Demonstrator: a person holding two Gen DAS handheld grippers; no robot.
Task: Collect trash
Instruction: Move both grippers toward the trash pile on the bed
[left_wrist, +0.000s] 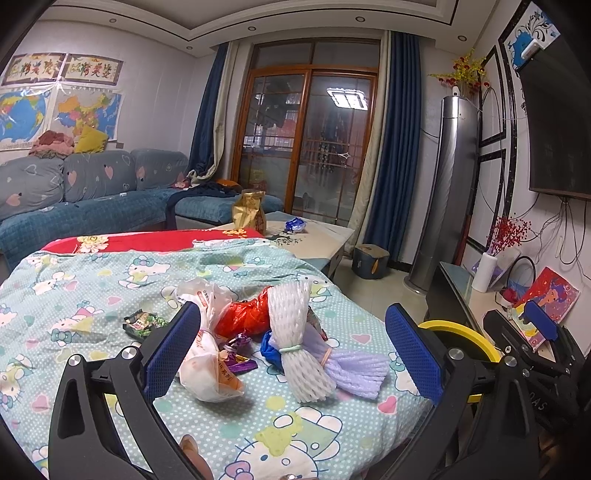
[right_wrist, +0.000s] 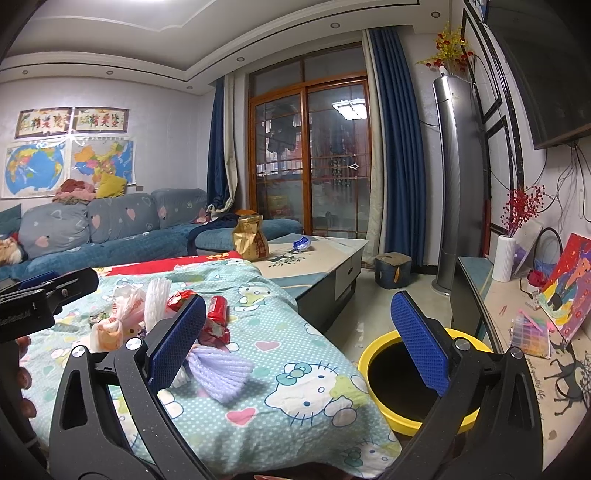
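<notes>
A heap of trash lies on the Hello Kitty cloth (left_wrist: 110, 280): a white plastic bag (left_wrist: 207, 369), a red bag (left_wrist: 243, 314), a white foam net (left_wrist: 291, 325), a lilac foam net (left_wrist: 358, 371), purple wrappers (left_wrist: 240, 365) and a green wrapper (left_wrist: 142, 323). My left gripper (left_wrist: 294, 307) is open, its pads on either side of the heap and just short of it. My right gripper (right_wrist: 299, 297) is open and empty, further right over the cloth's edge. Its left pad (right_wrist: 177, 339) hangs near the lilac net (right_wrist: 221, 373) and a red can (right_wrist: 216, 310). A yellow-rimmed bin (right_wrist: 365, 363) stands on the floor to the right.
A coffee table (right_wrist: 332, 258) behind the cloth carries a gold bag (right_wrist: 249, 240) and a blue wrapper (right_wrist: 301, 243). A blue sofa (right_wrist: 110, 243) fills the left. On the right are a low TV cabinet (right_wrist: 498, 317), a white vase (right_wrist: 504, 258) and a tall grey air conditioner (right_wrist: 454, 184).
</notes>
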